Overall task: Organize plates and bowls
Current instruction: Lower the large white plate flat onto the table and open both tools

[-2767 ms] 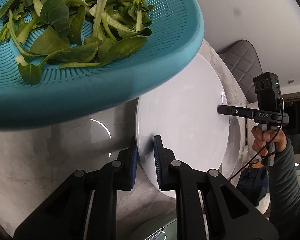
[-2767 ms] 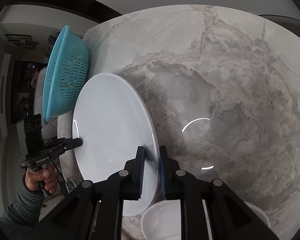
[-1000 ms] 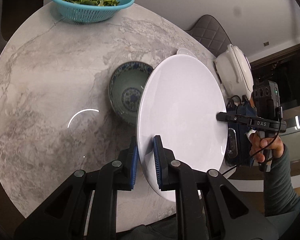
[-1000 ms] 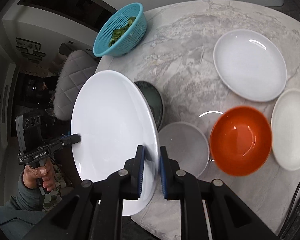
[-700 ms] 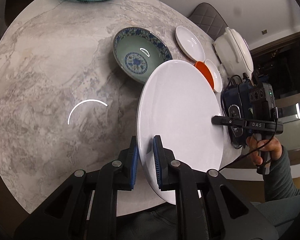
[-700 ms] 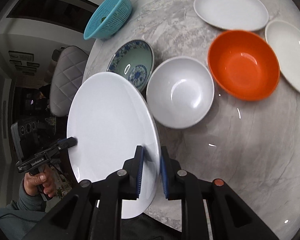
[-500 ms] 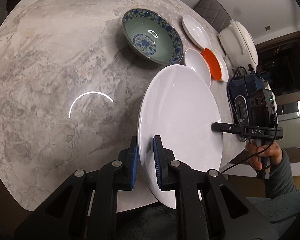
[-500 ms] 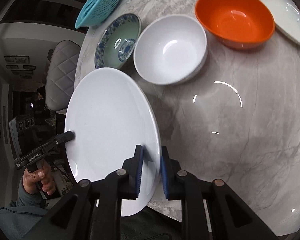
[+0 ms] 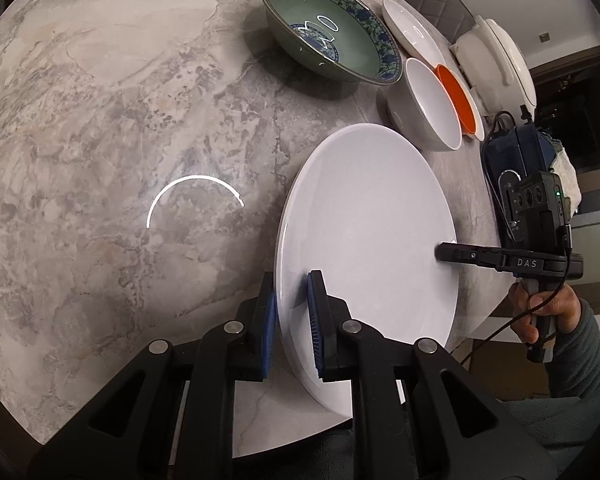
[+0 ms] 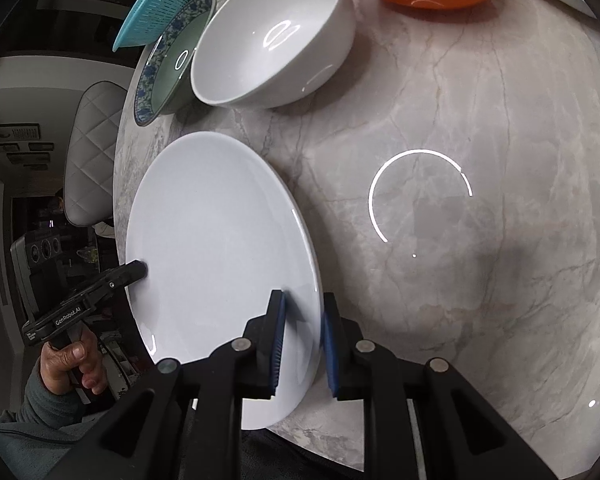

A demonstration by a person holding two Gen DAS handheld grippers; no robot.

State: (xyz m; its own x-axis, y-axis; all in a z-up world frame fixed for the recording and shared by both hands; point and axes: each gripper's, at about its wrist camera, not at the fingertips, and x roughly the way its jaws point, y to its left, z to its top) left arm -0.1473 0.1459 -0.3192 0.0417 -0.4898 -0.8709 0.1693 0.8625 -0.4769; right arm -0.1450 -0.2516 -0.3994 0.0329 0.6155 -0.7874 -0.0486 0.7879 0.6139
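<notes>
Holding the big white plate (image 9: 364, 240) by opposite edges, the left claw (image 9: 292, 320) and the right claw (image 10: 302, 340) each pinch its rim. The plate tilts on edge above the near side of the marble counter (image 9: 100, 140), its face turned sideways. Its bottom edge is hidden behind the claws.

Large white plate (image 9: 368, 232) between two claws
</notes>
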